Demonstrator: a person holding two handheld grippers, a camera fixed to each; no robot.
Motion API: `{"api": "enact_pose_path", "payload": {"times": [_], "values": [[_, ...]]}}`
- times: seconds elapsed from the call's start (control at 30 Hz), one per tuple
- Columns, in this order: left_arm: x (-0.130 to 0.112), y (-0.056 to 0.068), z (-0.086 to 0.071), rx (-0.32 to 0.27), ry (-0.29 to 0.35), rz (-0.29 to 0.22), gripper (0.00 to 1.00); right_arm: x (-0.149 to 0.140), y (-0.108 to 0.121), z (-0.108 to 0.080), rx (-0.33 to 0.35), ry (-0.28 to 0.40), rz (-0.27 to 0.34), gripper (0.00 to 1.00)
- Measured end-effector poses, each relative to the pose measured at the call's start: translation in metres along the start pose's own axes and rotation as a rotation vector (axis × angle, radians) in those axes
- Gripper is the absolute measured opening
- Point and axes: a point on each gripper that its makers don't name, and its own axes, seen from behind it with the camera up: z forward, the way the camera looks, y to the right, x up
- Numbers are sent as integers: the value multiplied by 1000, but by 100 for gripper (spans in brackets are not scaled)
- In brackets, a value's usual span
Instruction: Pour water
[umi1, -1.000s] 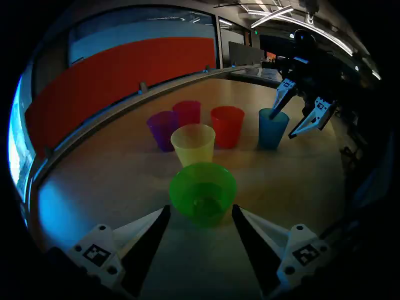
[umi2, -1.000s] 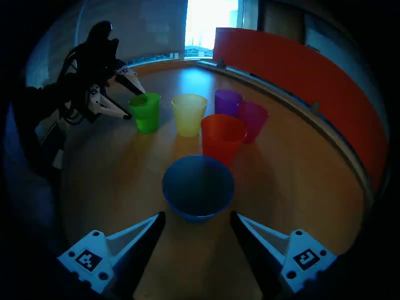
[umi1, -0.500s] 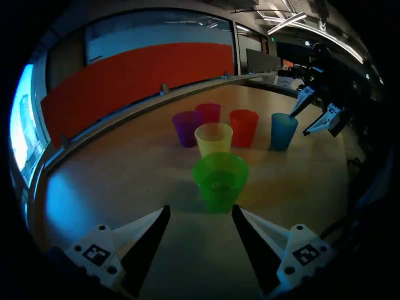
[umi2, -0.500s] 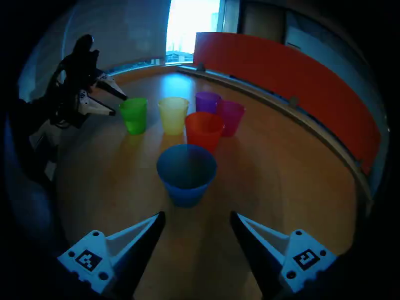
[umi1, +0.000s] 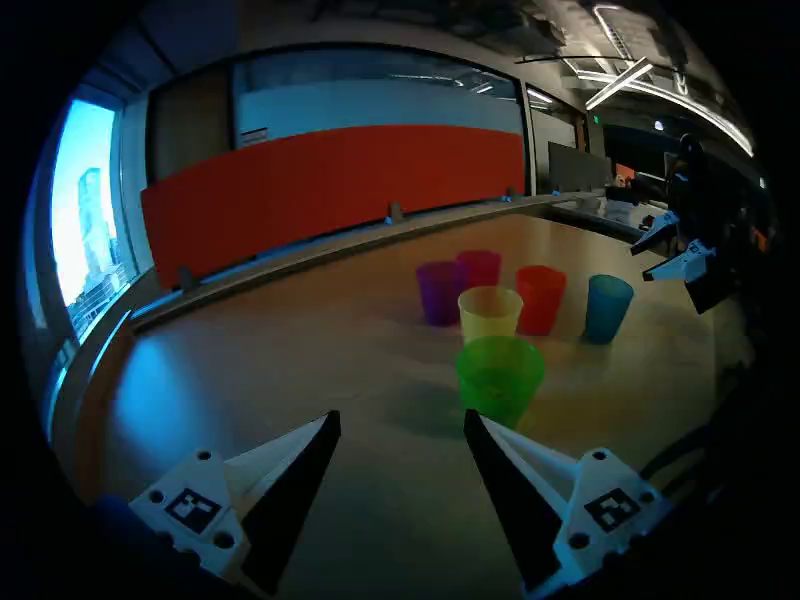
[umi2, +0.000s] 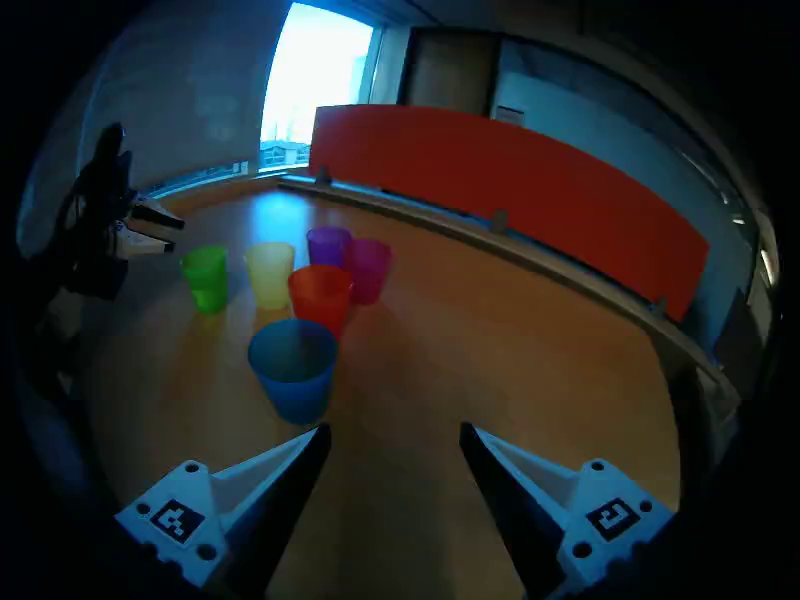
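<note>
Both views are dim with a cold blue cast, and the only strong light is a blown-out window (umi2: 312, 80) that leaves a bluish glare on the table (umi2: 268, 205). In the left gripper view, ceiling strips (umi1: 625, 82) glow at upper right and the cups (umi1: 498, 378) cast soft shadows. Fisheye distortion bends straight lines near the murky edges.
</note>
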Motion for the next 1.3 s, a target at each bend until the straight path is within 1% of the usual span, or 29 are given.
{"api": "enact_pose_path", "payload": {"times": [0.1,0.27,0.47,0.63,0.8,0.9,1.07,1.3], "values": [[6,-12,-5,39,39,-35,92,9,12,-2,-60,40,5,100],[18,-29,-14,91,103,-96,92,34,30,-2,-153,137,45,100],[35,-48,-28,176,187,-143,92,59,49,-3,-259,247,96,100],[49,-59,-39,229,260,-194,92,74,49,-2,-301,311,115,100],[59,-67,-45,268,320,-238,92,92,48,0,-340,378,145,100],[65,-68,-47,286,351,-248,92,100,51,1,-373,416,179,100],[76,-65,-47,301,384,-237,92,106,54,6,-401,455,238,100],[87,-68,-48,349,418,-201,92,102,57,11,-441,471,290,100]]}}
